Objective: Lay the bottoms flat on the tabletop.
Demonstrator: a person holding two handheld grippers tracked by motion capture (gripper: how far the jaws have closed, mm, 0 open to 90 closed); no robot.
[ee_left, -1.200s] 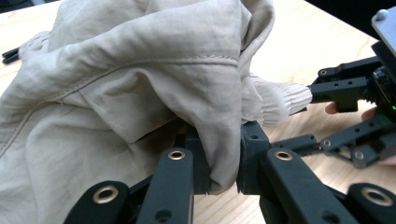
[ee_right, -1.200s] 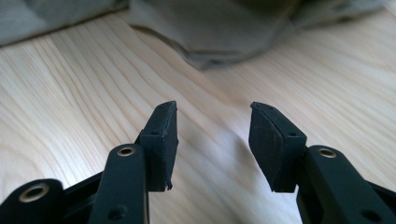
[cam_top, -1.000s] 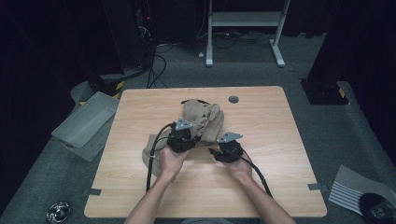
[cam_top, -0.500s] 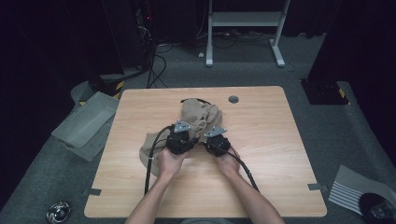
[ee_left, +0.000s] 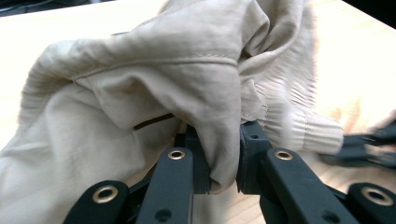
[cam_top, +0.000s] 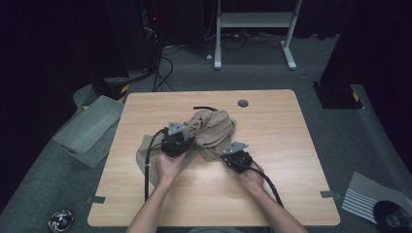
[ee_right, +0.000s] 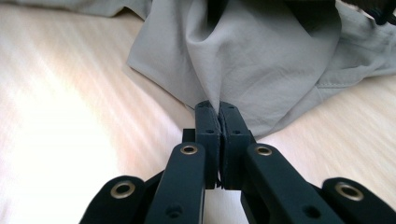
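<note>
A: Item one, far left on the dark carpet?
B: A grey rectangular plastic bin (cam_top: 86, 128) off the table's left edge; nearer the bottom corner, a small shiny round metal object (cam_top: 60, 219). Black cables (cam_top: 163, 68) run over the floor behind it.

A: Table?
B: A light wooden table with rounded corners (cam_top: 291, 145); a round grey cable port (cam_top: 243, 103) near its far edge, and a short black strip (cam_top: 205, 108) just left of that.

A: The work piece?
B: One crumpled beige fabric garment with ribbed cuffs (cam_top: 211, 131), heaped left of the table's centre, one flap trailing toward the near left.

A: Left gripper?
B: The black two-jaw left gripper (ee_left: 223, 158) sits at the heap's left side, pinching a thick fold of the garment (ee_left: 154, 84). Bunched cloth rises over it, blocking what lies beyond.

A: Right gripper?
B: The black two-jaw right gripper (ee_right: 218, 114) is at the heap's near right edge. Its jaws have just been closing and are now pressed together on a thin edge of the garment (ee_right: 261, 60), bare tabletop on either side.

A: Further right?
B: A white metal stand (cam_top: 252, 29) behind the table; a striped flat sheet (cam_top: 367, 196) on the floor at the lower right.
</note>
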